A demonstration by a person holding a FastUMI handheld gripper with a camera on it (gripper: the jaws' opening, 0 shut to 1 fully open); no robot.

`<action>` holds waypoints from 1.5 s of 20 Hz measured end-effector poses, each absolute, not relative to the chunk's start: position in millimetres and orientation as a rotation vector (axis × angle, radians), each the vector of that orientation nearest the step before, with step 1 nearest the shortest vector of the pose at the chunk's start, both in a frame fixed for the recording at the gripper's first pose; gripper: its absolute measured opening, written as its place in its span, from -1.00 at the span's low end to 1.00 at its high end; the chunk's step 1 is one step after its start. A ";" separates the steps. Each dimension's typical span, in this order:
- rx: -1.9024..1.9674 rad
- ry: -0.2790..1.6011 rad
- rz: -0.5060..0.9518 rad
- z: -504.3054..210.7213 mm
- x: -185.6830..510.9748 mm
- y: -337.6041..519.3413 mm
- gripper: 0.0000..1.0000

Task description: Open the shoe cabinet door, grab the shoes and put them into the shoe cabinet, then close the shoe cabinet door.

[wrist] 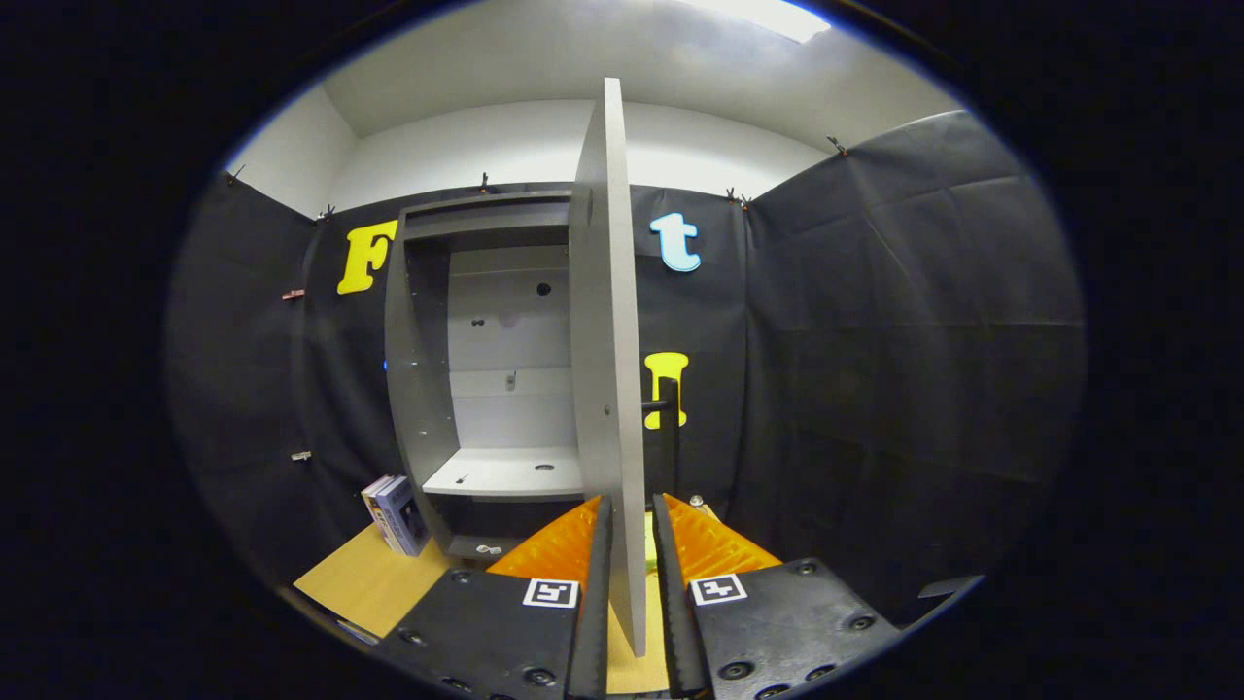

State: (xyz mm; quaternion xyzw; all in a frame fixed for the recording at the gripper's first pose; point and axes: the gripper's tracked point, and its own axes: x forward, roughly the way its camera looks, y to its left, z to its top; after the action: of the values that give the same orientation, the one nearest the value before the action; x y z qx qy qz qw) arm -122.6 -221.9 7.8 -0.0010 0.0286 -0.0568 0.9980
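Swinging the door [607, 340] wide: the gripper [630, 530] has its fingers either side of the door's edge, pinching it near the bottom. Cabinet [428, 389] stands open just ahead. Keep the pinch light, follow the hinge arc, don't twist. Shoes unseen; box [397, 513] beside cabinet.

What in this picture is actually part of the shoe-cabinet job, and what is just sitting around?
Part of the job:
- grey wooden shoe cabinet, standing open
- its flat grey door, seen edge-on between the fingers
- hand-held gripper, fingers either side of the door's edge; whether they press on it is unclear

Just lying about:
- small purple-grey boxes left of the cabinet
- light wooden tabletop
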 end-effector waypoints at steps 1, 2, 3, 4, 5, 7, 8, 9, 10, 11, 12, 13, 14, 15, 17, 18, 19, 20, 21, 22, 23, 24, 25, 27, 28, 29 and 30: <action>-0.001 0.068 -0.100 3.3 -121.3 -215.9 -0.45; 0.001 0.077 -0.084 -0.2 -119.1 -209.3 -0.45; 0.002 0.087 -0.070 -4.1 -116.4 -202.0 -0.45; 0.002 0.099 -0.054 -7.5 -113.7 -193.6 -0.45; 0.001 0.112 -0.039 -13.3 -112.2 -186.5 -0.45; -0.002 0.141 -0.009 -26.9 -106.2 -170.0 -0.45; -0.003 0.160 0.004 -35.3 -103.8 -161.2 -0.45; -0.002 0.185 0.015 -44.9 -99.5 -152.3 -0.45; 0.001 0.214 0.025 -56.6 -97.1 -144.3 -0.45; 0.004 0.243 0.034 -69.2 -93.7 -136.0 -0.45; 0.006 0.269 0.042 -80.4 -90.1 -126.5 -0.45; 0.008 0.295 0.049 -92.5 -85.2 -115.4 -0.44; 0.008 0.325 0.054 -106.4 -80.5 -104.2 -0.45; 0.009 0.353 0.053 -119.4 -75.1 -94.7 -0.44; 0.010 0.410 0.047 -145.9 -65.9 -79.8 -0.44; 0.013 0.437 0.041 -158.3 -62.3 -74.2 -0.45; 0.017 0.466 0.033 -171.0 -59.3 -69.2 -0.44; 0.021 0.496 0.026 -183.9 -55.4 -63.1 -0.44; 0.024 0.525 0.016 -197.0 -50.1 -56.5 -0.44; 0.030 0.550 0.008 -208.6 -46.6 -51.2 -0.44; 0.035 0.572 -0.003 -221.1 -43.0 -45.4 -0.44; 0.040 0.596 -0.012 -232.8 -41.0 -41.5 -0.44; 0.042 0.620 -0.022 -245.7 -39.0 -38.7 -0.44; 0.050 0.667 -0.046 -271.5 -35.7 -33.6 -0.44; 0.057 0.689 -0.059 -283.6 -35.3 -31.9 -0.44; 0.064 0.712 -0.069 -296.9 -33.9 -30.4 -0.44; 0.067 0.736 -0.079 -309.8 -34.8 -28.6 -0.44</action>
State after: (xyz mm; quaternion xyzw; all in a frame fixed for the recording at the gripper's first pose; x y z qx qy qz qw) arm -34.8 -28.6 -309.8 0.0329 0.3597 -0.0386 0.9317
